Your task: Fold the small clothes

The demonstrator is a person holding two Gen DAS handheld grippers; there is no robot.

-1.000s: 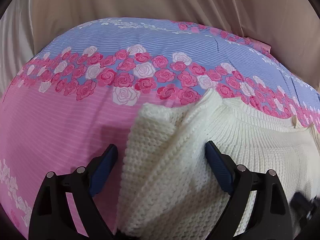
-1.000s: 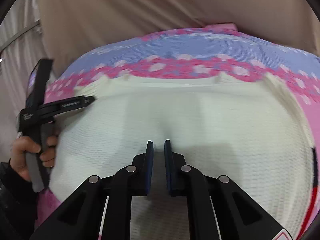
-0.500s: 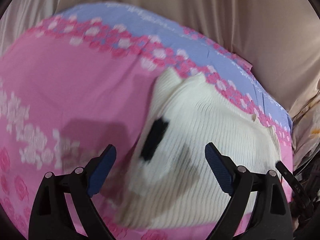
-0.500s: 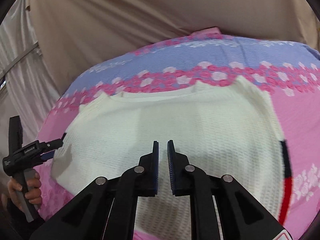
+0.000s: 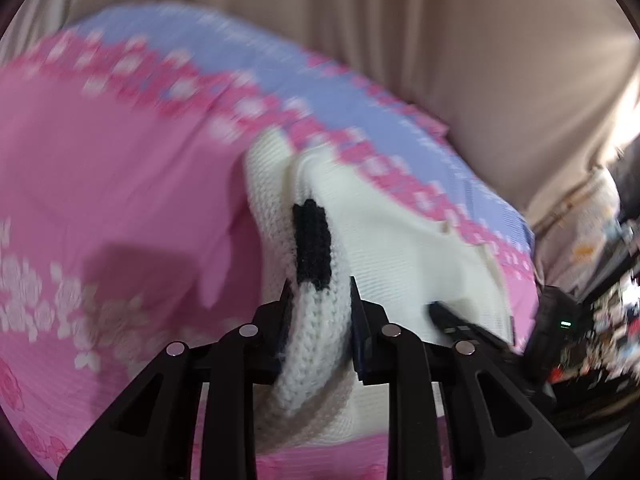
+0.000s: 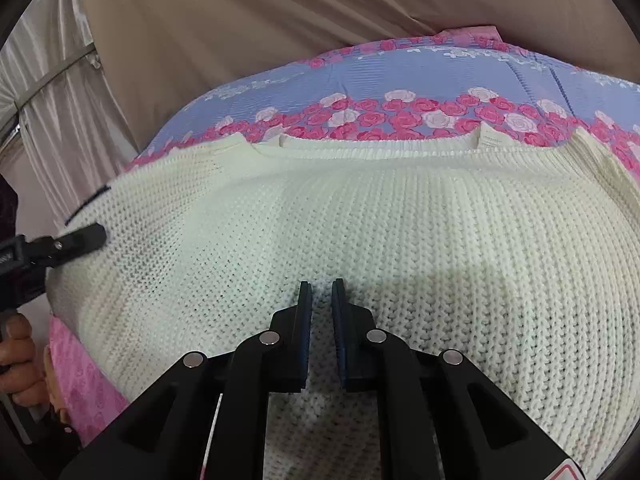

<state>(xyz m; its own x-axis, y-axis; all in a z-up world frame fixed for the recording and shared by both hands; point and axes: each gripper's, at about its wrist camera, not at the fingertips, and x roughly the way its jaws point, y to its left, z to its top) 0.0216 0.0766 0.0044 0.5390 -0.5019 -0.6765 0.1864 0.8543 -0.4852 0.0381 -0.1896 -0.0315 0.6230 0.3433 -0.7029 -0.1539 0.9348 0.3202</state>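
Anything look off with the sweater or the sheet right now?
Nothing damaged or spilled. The sweater lies flat except its left edge, bunched into a thick roll in the left claw. The right claw pinches the near hem. The sheet looks fine.

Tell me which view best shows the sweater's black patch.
Left wrist view: the black patch sits centered just beyond the left hand-held gripper. The right wrist view shows it only as a thin dark line at the sweater's left edge.

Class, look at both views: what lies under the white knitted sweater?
The sweater rests on a pink and blue sheet printed with roses, which shows all around it. What the sheet covers, and any layers folded under the sweater, cannot be seen.
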